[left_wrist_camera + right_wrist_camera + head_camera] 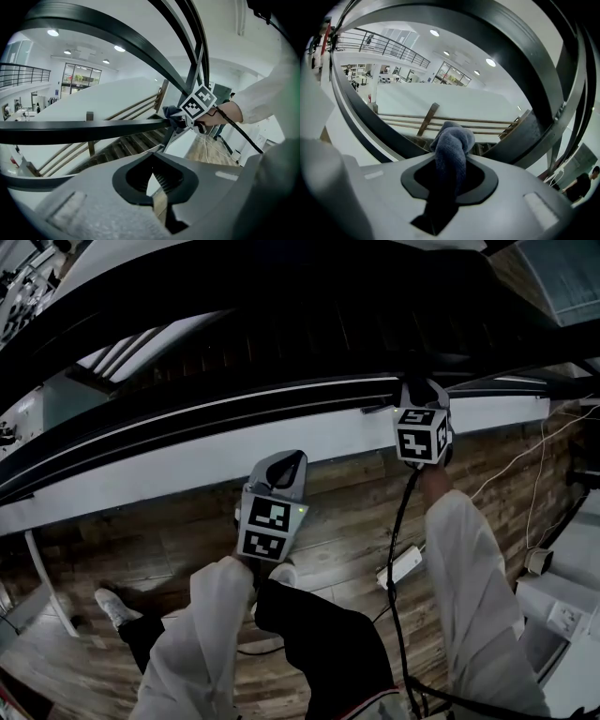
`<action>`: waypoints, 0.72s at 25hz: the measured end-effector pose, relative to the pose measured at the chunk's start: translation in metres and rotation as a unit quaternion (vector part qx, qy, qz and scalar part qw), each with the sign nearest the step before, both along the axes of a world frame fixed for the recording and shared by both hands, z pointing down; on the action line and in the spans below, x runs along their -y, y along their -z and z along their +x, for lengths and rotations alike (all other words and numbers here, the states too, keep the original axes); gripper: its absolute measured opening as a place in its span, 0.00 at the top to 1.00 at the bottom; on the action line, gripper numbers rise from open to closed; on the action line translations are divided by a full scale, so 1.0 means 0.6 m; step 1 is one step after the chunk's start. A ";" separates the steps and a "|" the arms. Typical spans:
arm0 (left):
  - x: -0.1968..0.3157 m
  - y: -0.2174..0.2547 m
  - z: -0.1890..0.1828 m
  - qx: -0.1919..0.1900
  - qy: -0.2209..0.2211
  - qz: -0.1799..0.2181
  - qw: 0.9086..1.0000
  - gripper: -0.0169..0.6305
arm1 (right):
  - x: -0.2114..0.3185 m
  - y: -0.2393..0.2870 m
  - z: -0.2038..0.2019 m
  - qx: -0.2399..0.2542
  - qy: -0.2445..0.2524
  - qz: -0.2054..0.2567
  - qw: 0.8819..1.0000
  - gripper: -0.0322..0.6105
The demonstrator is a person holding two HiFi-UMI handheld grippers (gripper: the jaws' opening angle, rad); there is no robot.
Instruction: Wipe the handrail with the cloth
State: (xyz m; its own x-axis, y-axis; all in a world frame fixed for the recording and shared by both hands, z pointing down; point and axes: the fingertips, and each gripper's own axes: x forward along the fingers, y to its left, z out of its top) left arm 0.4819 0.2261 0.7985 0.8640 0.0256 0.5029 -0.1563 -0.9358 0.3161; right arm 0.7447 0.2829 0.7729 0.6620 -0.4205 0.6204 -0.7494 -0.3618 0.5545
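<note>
Hanging below the dark handrail and apart from it, the left gripper has its 2 jaws drawn together with nothing between them. Further right and higher, the right gripper is clamped on a bunched blue-grey cloth. The free end of the cloth sticks out past the jaws and meets the rail.

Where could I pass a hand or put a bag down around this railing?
Bare wooden floor lies left of the left gripper, below the white ledge. The handrail is free leftward of the right gripper and its cloth. Crowded: the floor at right, with a power strip and cables.
</note>
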 end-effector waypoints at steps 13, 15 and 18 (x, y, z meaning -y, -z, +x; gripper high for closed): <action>0.054 0.016 -0.089 0.008 0.029 -0.003 1.000 0.97 | -0.014 0.020 0.016 -0.010 -0.069 0.005 0.998 0.81; 0.076 0.025 -0.114 0.009 0.039 -0.001 0.999 0.97 | -0.006 0.028 -0.009 -0.008 -0.068 0.010 0.998 0.81; 0.104 0.049 -0.146 0.006 0.051 0.002 0.999 0.97 | 0.006 0.042 -0.056 -0.004 -0.065 0.016 0.998 0.81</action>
